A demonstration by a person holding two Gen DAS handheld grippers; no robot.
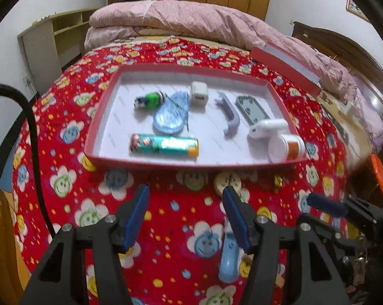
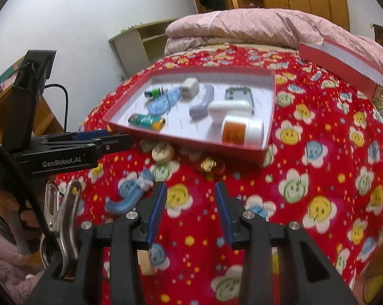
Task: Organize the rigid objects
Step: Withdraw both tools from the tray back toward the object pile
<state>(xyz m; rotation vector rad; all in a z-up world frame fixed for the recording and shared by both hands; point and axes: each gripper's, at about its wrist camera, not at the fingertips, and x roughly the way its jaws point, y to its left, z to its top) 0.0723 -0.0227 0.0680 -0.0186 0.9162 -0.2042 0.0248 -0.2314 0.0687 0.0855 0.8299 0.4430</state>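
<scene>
A red box tray (image 1: 100,156) (image 2: 272,94) lies on the red flowered blanket and holds a green tube (image 1: 163,145) (image 2: 147,120), a white charger cube (image 1: 199,94) (image 2: 189,87), a lilac handle (image 1: 229,115) (image 2: 202,103), a blue oval (image 1: 171,117), a white case (image 1: 267,128) and an orange pill bottle (image 1: 288,147) (image 2: 239,131). A blue hook piece (image 1: 228,259) (image 2: 130,195) and a beige round piece (image 1: 228,181) (image 2: 162,152) lie on the blanket before the tray. My left gripper (image 1: 186,213) (image 2: 110,139) is open and empty. My right gripper (image 2: 190,211) (image 1: 326,203) is open and empty.
The red box lid (image 1: 285,66) (image 2: 341,63) lies at the back right. A folded pink quilt (image 1: 176,17) sits behind the tray. A small gold item (image 2: 208,164) lies by the tray's front edge. A metal clip (image 2: 61,211) hangs at my right gripper's left.
</scene>
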